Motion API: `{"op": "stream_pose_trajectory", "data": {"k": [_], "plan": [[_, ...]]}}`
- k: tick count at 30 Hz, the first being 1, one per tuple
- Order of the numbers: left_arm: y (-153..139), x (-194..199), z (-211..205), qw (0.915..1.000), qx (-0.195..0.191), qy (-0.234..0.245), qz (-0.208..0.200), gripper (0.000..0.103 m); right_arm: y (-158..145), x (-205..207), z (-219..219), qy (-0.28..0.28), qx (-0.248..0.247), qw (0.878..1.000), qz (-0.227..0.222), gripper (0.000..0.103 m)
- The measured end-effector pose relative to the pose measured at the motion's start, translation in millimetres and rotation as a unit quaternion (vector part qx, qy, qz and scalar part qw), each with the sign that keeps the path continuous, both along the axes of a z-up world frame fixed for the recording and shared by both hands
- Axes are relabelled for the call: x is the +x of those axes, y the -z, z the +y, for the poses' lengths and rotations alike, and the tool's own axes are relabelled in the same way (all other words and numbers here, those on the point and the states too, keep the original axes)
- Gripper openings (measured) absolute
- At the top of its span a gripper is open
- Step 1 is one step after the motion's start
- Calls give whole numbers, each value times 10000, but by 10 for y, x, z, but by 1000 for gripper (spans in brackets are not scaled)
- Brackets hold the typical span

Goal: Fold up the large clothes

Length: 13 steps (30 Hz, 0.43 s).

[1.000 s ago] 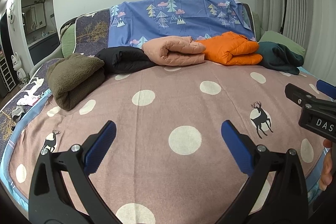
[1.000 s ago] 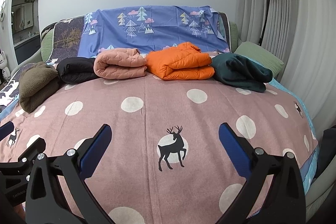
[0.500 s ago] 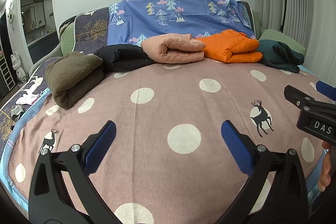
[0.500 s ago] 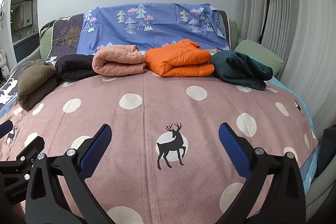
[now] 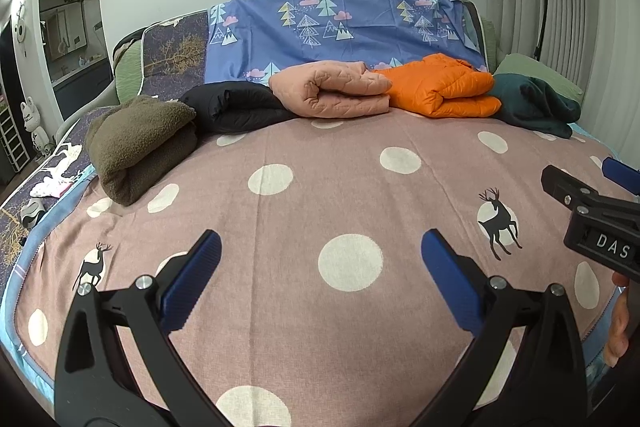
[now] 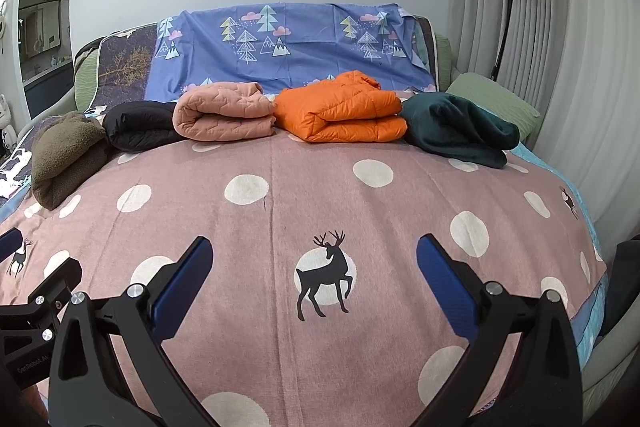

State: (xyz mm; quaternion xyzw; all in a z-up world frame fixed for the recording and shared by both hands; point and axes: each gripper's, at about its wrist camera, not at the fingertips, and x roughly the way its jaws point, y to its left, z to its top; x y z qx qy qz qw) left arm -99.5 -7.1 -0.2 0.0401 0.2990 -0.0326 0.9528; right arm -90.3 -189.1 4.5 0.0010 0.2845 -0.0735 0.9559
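Since both grippers are spread wide with nothing in them, the left gripper [image 5: 320,259] and right gripper [image 6: 312,259] are just hovering side by side over the near end of the pink dotted bedspread [image 6: 360,207]. All the clothes sit straight ahead, well apart from the claws, in a row running left-to-right along the headboard end. Olive fleece [image 5: 140,143] and black jacket [image 5: 236,107] look nearer the left; orange puffer [image 6: 344,111] and dark green garment [image 6: 456,131] favour the right; the peach quilted one [image 6: 224,115] is roughly central.
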Motion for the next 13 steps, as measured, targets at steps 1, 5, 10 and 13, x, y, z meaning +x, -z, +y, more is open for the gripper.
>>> {"op": "stream_pose_trajectory", "data": {"k": [1, 5, 10, 13], "plan": [[2, -2, -2, 10000, 0, -2, 2, 101, 2, 1, -2, 3, -5, 10000, 0, 102], [4, -3, -14, 10000, 3, -5, 4, 101, 10, 9, -4, 23, -25, 10000, -4, 102], [17, 7, -27, 10000, 18, -18, 19, 101, 29, 17, -6, 25, -46, 10000, 14, 102], [32, 28, -17, 10000, 4, -27, 47, 101, 37, 28, -8, 28, -51, 10000, 39, 102]]}}
